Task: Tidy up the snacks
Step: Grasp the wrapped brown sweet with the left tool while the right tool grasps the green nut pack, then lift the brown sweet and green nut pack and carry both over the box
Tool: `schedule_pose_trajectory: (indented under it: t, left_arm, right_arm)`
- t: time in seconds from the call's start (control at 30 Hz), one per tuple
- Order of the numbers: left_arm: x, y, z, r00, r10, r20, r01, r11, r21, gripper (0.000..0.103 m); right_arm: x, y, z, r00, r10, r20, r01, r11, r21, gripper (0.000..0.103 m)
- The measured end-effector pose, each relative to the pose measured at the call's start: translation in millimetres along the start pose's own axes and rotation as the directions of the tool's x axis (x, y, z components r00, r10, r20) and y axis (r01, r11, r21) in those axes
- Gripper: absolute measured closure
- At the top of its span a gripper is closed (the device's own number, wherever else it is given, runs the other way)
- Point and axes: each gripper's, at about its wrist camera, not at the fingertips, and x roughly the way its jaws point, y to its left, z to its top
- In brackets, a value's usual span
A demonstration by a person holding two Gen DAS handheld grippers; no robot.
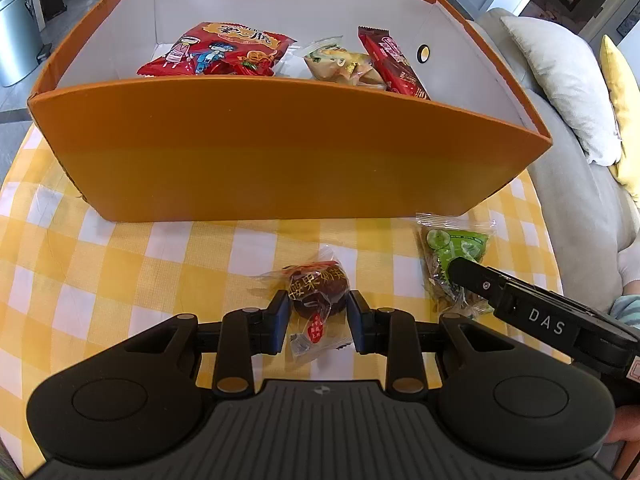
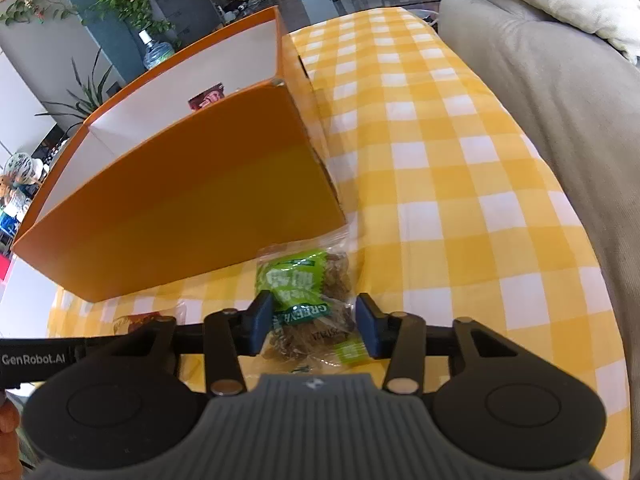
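I count 3 snacks already in the box (image 1: pixel 280 152): a red bag (image 1: pixel 218 50), a pale pack (image 1: pixel 342 62) and a dark red bar (image 1: pixel 394 64) leaning on the right wall. 2 are left on the cloth (image 1: pixel 120 264), both just in front of the box.

My left gripper (image 1: pixel 318 320) is clamped on the brown snack (image 1: pixel 316 292), pads pressing its wrapper from both sides, and it sits on the cloth, not yet lifted.

My right gripper (image 2: pixel 316 326) straddles the green pack (image 2: pixel 308 296); the left pad touches the wrapper, the right one looks a shade apart, so I judge that grip not yet firm.

By my reckoning we are past halfway: what is left is lifting these 2 over the near wall and dropping them in
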Motion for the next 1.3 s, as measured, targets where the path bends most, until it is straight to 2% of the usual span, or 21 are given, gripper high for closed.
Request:
schedule_pose_trajectory:
  t: [0.5,0.67,1.1,1.3]
  left_arm:
    - [5,-6,1,0.999,0.029,-0.017,-0.029,0.999,0.021,0.066]
    - [5,-7,-1,0.999,0.032,-0.005,-0.032,0.999,0.027,0.067]
    - [-2,-6,-6,1.000,0.016,0.002,-0.017,0.999,0.035,0.069]
    - [-22,-12,-14,0.999,-0.032,0.019,0.031,0.998,0.060,0.069]
  right_arm:
    - [-1,6,-5,0.999,-0.027,0.019,0.028,0.998,-0.050,0.065]
    - [-4,15,-8,0.999,-0.045,0.027,0.048,0.993,-0.106,0.067]
    - [-15,22,-17,0.998,-0.061,0.002,0.061,0.986,-0.156,0.070]
    - [-33,32,-25,0.995,-0.101,-0.018,0.096,0.975,-0.199,0.070]
